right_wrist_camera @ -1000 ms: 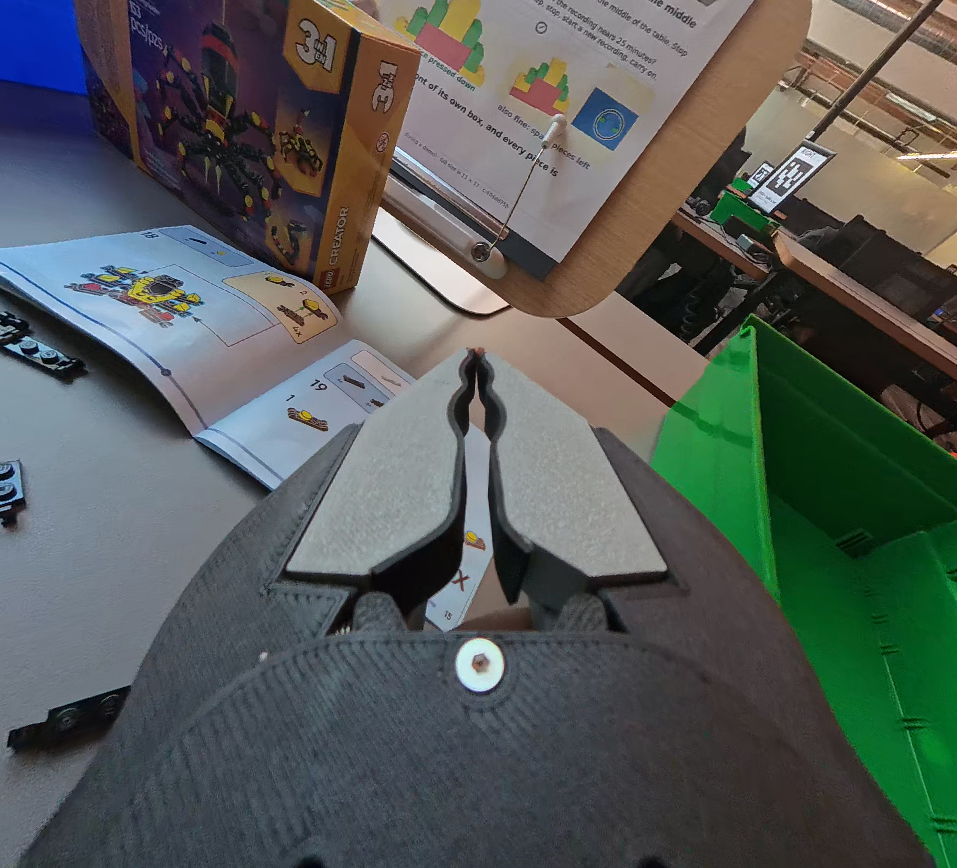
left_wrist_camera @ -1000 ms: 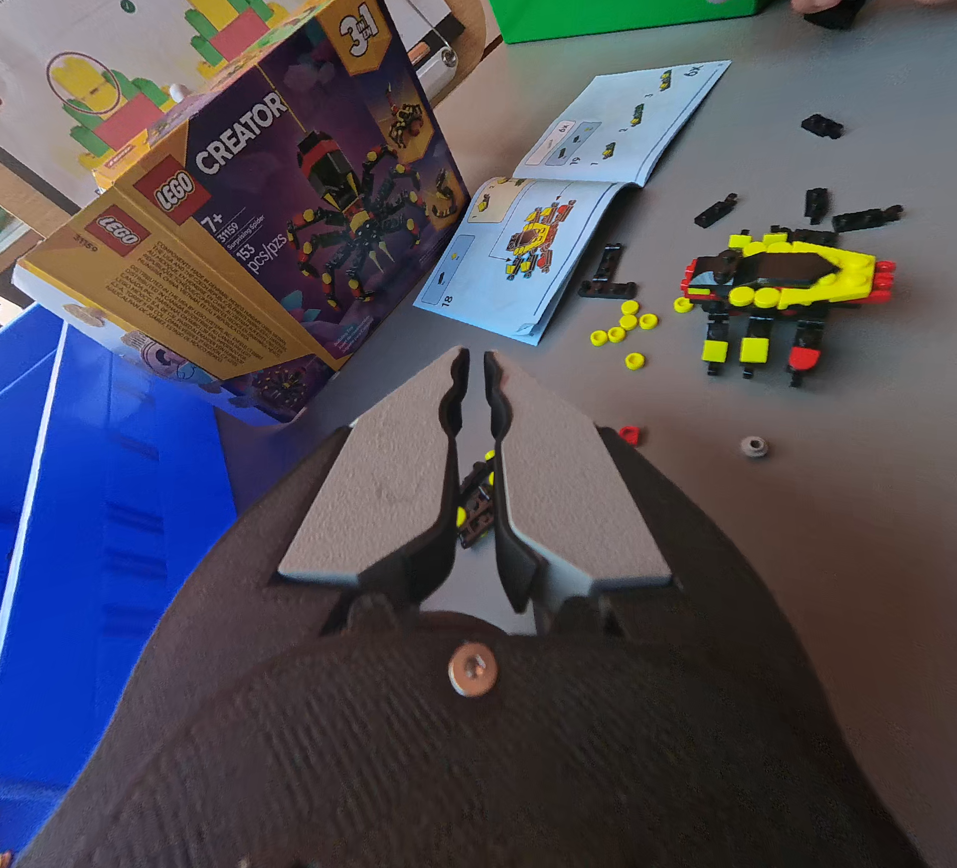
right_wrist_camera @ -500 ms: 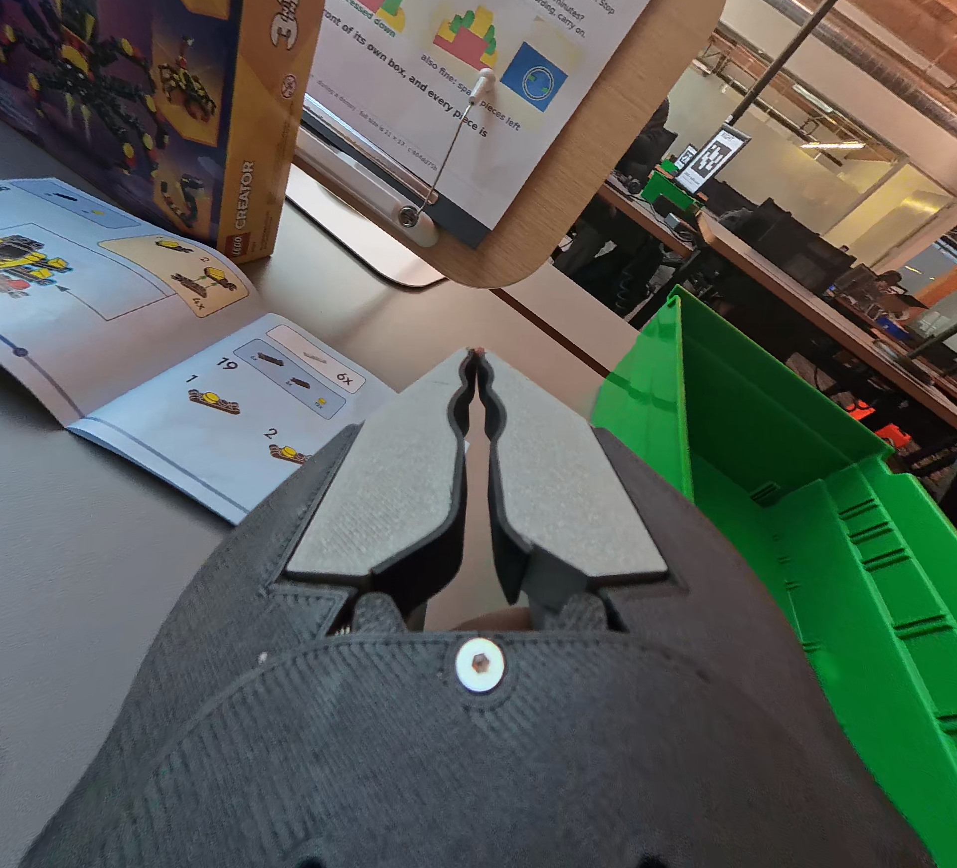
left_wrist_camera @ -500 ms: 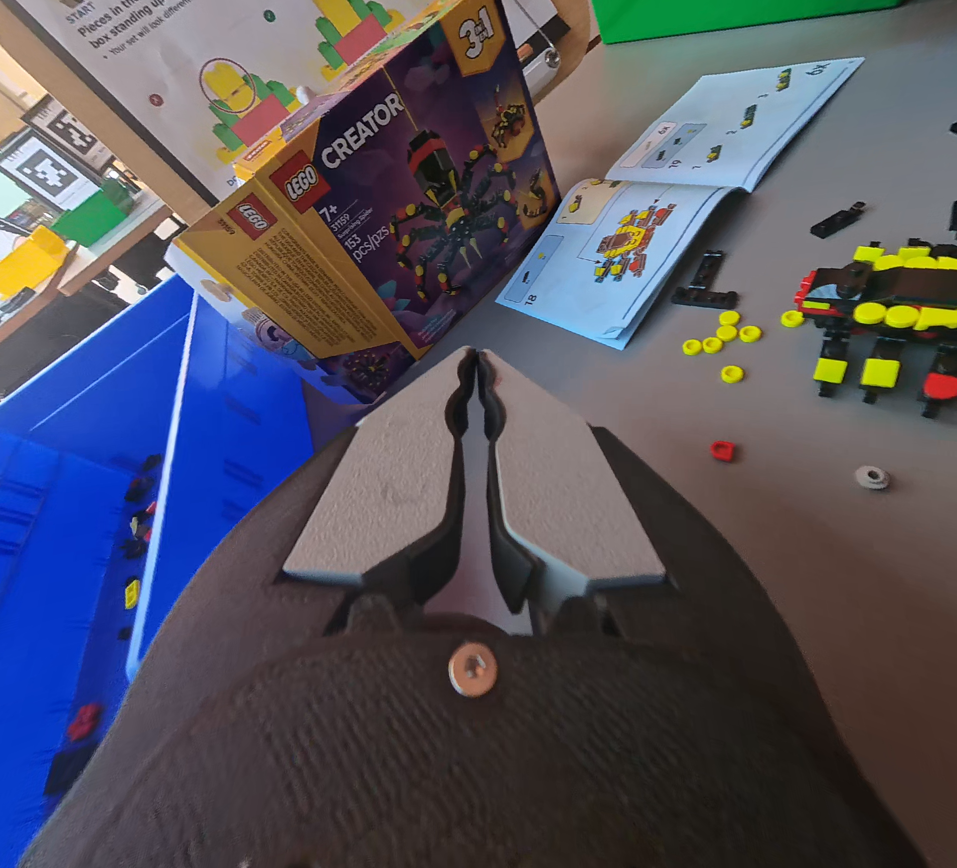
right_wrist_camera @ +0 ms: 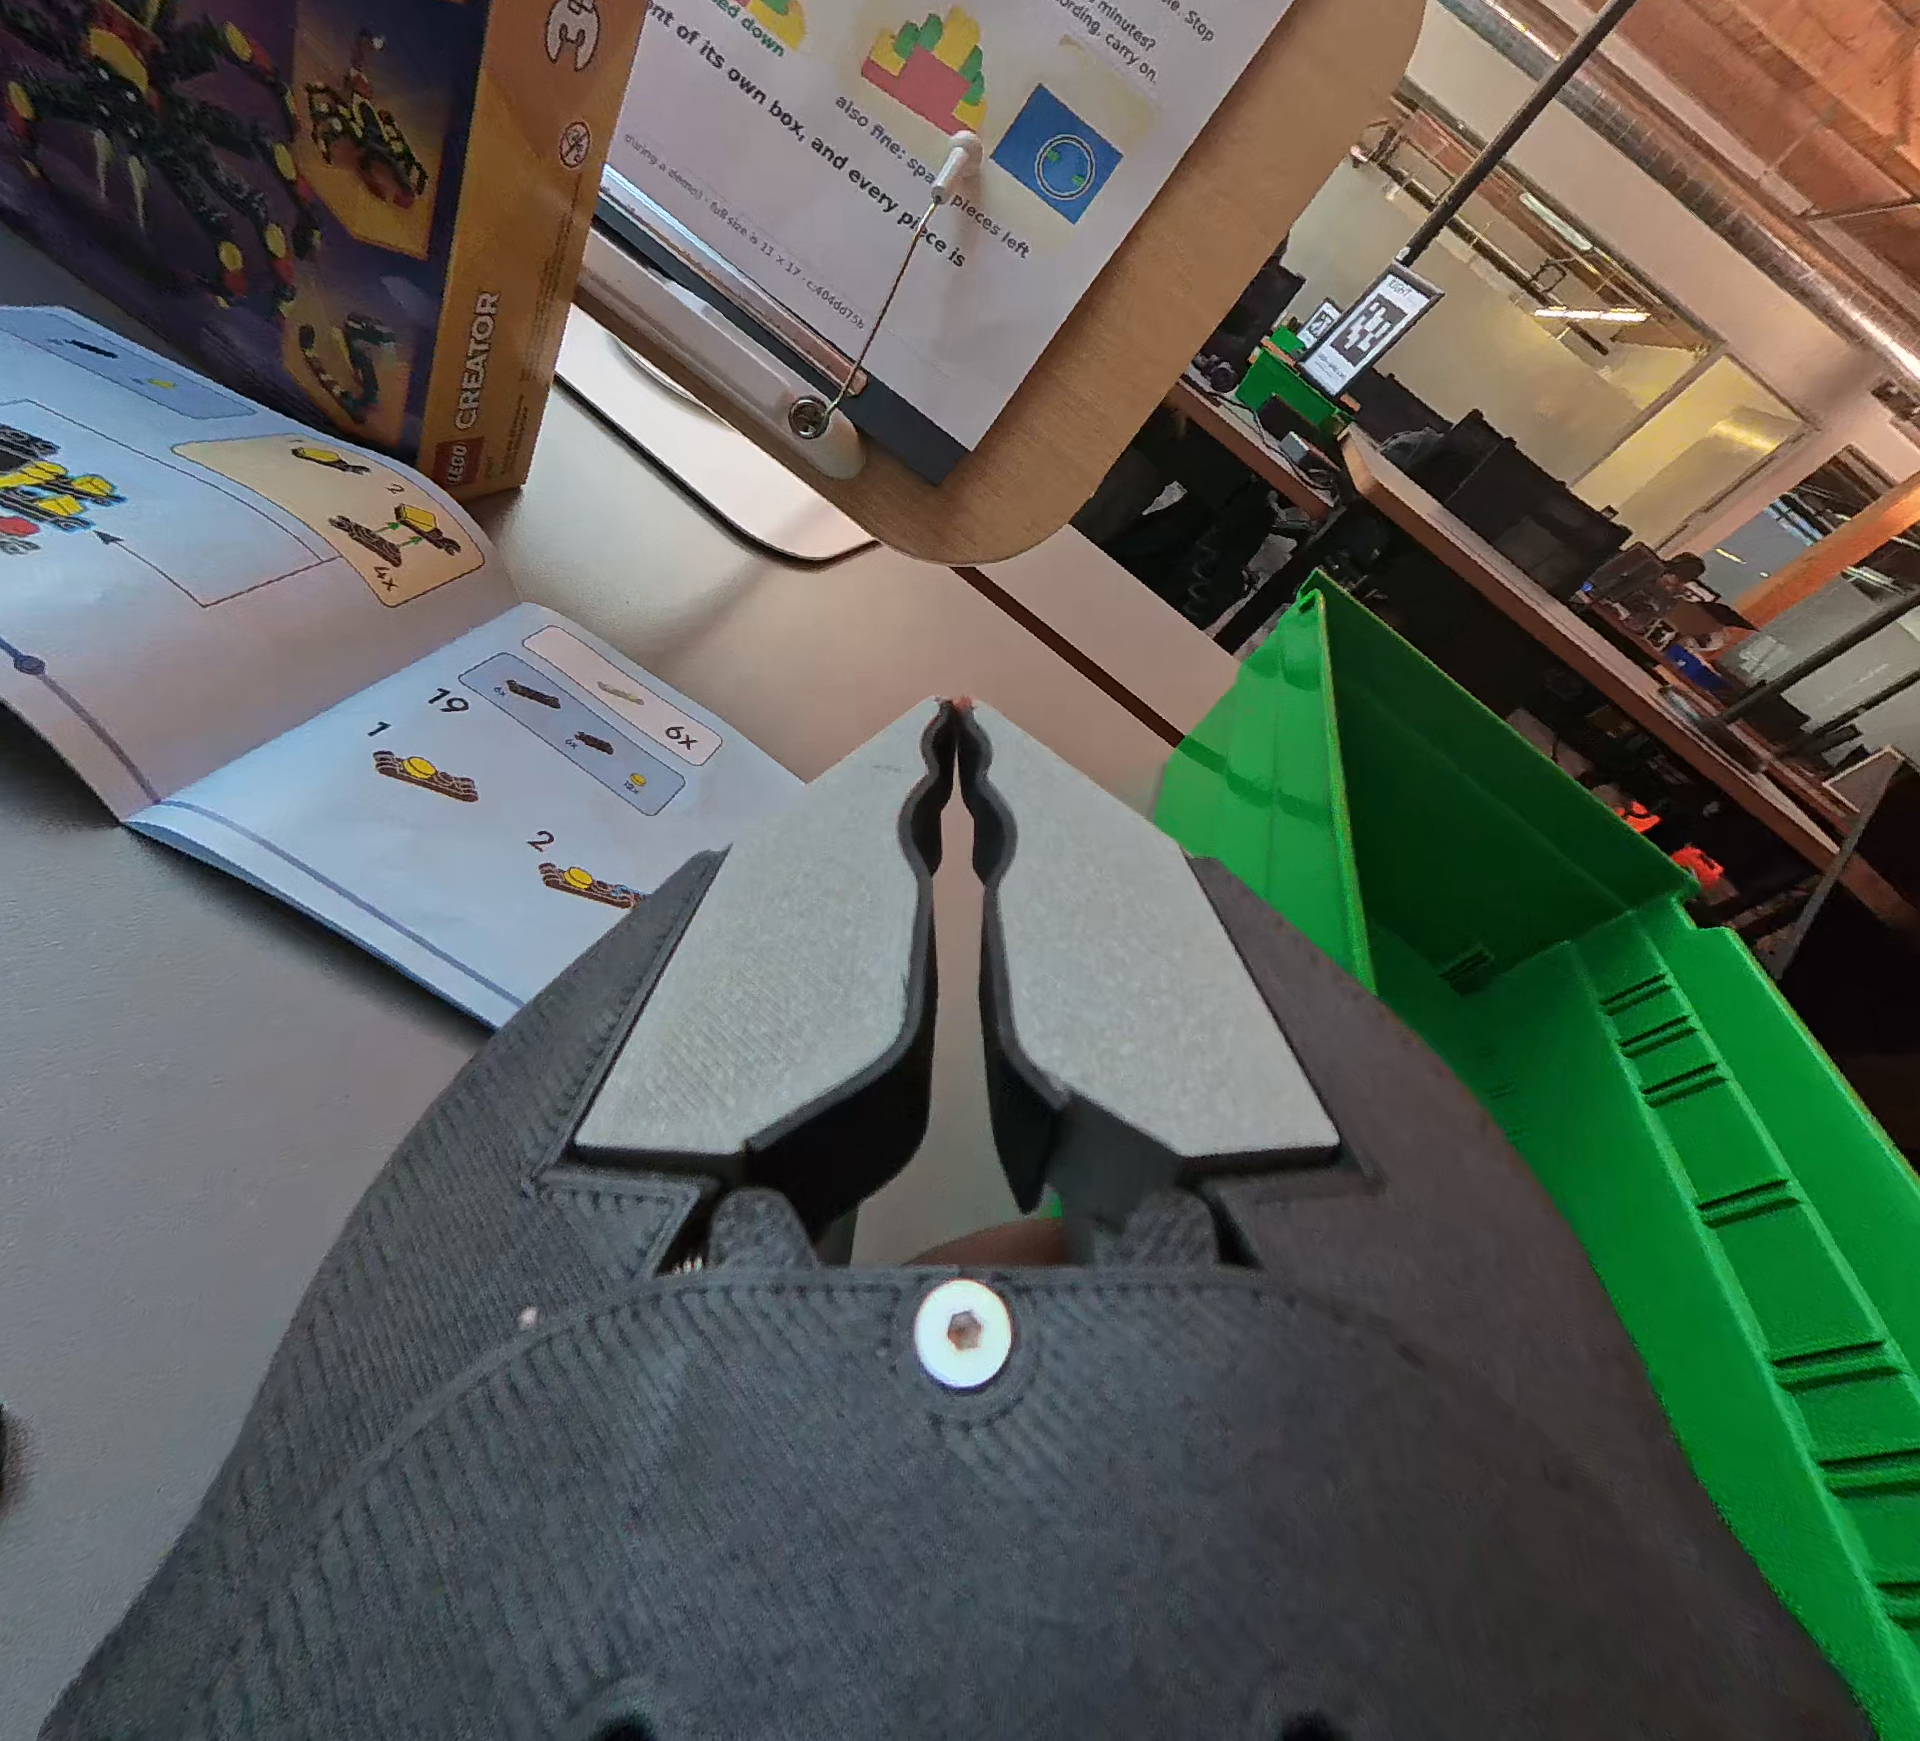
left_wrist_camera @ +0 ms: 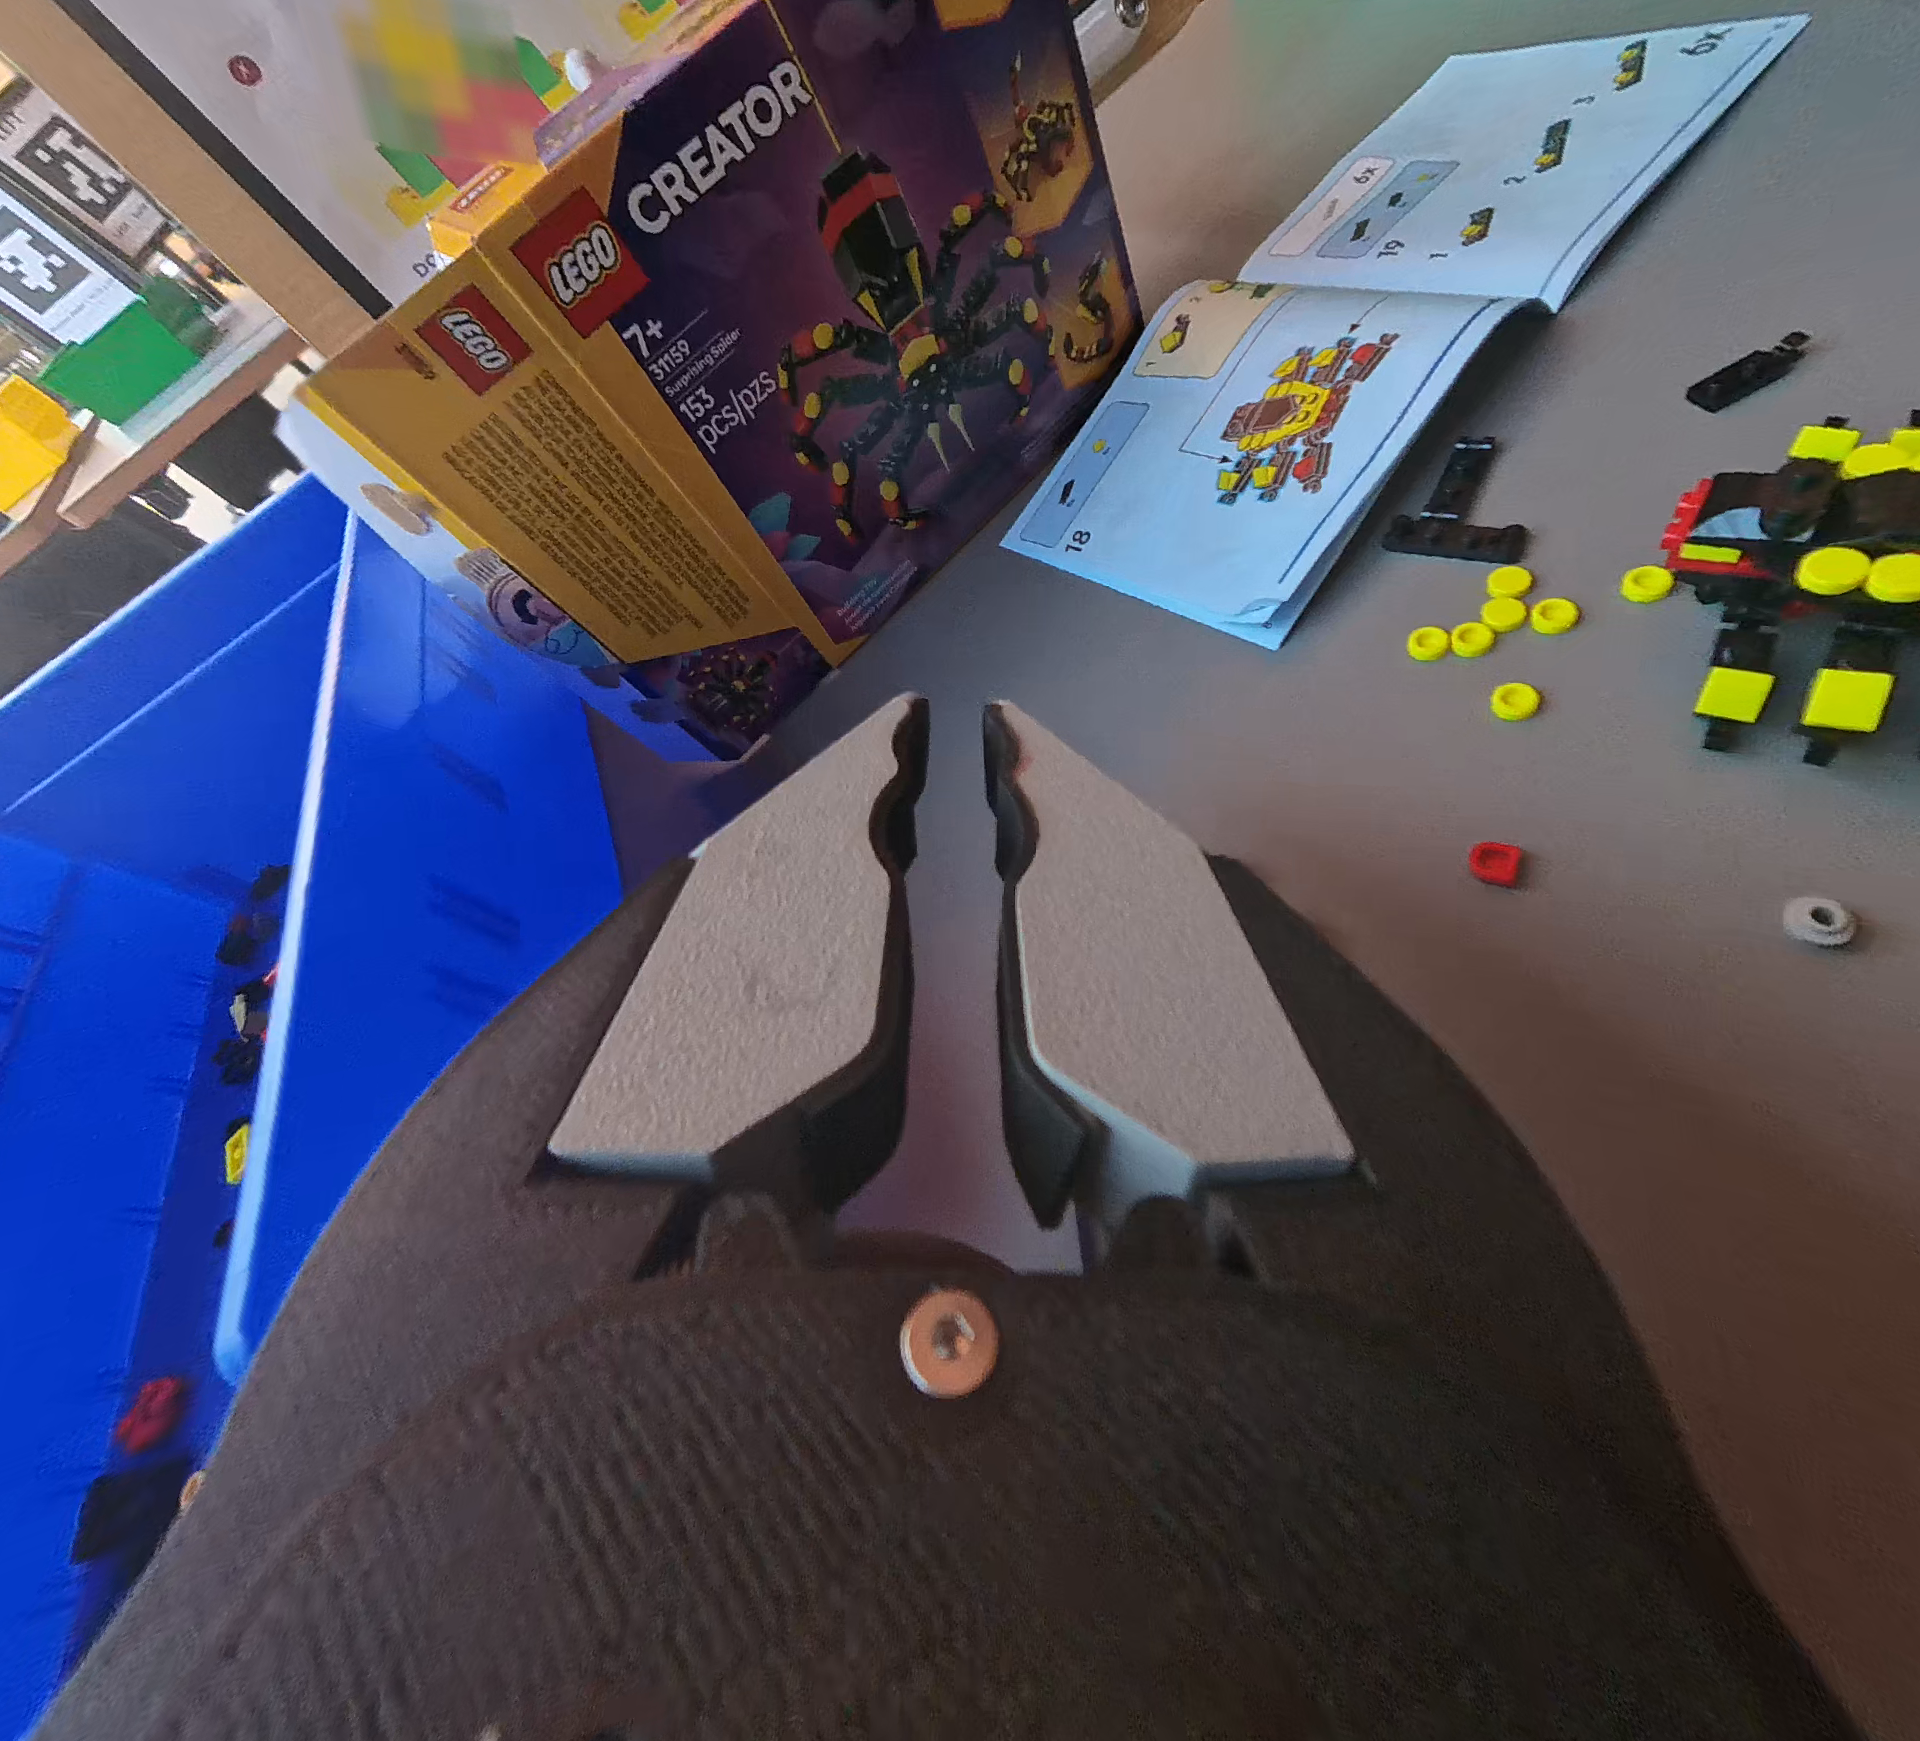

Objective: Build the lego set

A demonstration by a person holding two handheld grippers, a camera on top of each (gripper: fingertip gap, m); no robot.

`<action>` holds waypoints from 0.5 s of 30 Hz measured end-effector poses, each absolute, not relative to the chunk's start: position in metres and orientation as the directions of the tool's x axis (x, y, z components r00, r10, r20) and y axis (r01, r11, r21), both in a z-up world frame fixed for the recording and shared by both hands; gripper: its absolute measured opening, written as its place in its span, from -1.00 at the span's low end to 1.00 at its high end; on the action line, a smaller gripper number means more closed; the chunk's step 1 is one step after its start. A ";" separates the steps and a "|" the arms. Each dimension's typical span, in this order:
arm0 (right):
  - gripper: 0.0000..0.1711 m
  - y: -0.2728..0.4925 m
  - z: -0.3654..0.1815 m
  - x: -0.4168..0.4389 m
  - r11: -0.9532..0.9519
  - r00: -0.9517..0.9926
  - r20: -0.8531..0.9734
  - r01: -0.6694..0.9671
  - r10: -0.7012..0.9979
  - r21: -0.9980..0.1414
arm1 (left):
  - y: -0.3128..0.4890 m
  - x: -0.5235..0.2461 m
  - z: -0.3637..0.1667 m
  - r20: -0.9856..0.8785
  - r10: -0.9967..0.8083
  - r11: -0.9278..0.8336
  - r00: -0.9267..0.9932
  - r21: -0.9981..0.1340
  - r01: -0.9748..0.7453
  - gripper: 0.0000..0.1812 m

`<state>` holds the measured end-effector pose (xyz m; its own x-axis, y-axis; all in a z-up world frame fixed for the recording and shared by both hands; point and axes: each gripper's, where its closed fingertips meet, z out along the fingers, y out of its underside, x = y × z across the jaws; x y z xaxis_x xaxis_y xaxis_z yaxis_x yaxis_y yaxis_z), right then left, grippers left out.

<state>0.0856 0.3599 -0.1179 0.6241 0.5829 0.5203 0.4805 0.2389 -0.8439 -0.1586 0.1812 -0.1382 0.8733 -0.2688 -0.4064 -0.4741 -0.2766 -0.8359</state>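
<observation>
The partly built black, yellow and red model (left_wrist_camera: pixel 1808 569) lies on the grey table at the right edge of the left wrist view. Loose yellow round studs (left_wrist_camera: pixel 1507 621), a small red piece (left_wrist_camera: pixel 1496 863), a grey round piece (left_wrist_camera: pixel 1818 920) and black plates (left_wrist_camera: pixel 1455 528) lie near it. The open booklet (left_wrist_camera: pixel 1351 361) also shows in the right wrist view (right_wrist_camera: pixel 312 652). My left gripper (left_wrist_camera: pixel 956 725) is open by a narrow gap and empty, left of the pieces, near the blue bin. My right gripper (right_wrist_camera: pixel 954 704) is shut beside the green bin, with a tiny reddish speck at its tips.
The set's box (left_wrist_camera: pixel 779 320) stands behind the left gripper and shows at the left of the right wrist view (right_wrist_camera: pixel 260 81). A blue bin (left_wrist_camera: pixel 156 964) with several loose pieces is at the left. A green bin (right_wrist_camera: pixel 1558 1016) is at the right. An instruction board (right_wrist_camera: pixel 935 29) stands behind. My right fingertips sit around 30 cm from my left ones. The small red piece (left_wrist_camera: pixel 1496 863) is about 10 cm from my left fingertips and 30 cm from my right.
My left gripper swung left toward the blue bin and its jaws parted slightly; the black-and-yellow piece seen between them a second ago is gone. My right gripper moved right toward the green bin, still shut.
</observation>
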 end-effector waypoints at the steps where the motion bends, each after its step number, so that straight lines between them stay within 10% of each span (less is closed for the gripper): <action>1: -1.00 0.358 -0.118 0.084 0.236 0.623 0.512 0.473 0.592 -0.849 | 0.181 -0.157 -0.140 -0.410 -0.274 -0.279 0.870 -0.832 -0.480 -0.91; 15: -1.00 0.296 -0.115 0.036 0.304 0.476 0.463 0.375 0.748 -0.876 | 0.180 -0.148 -0.151 -0.441 -0.318 -0.274 0.839 -0.805 -0.527 -0.89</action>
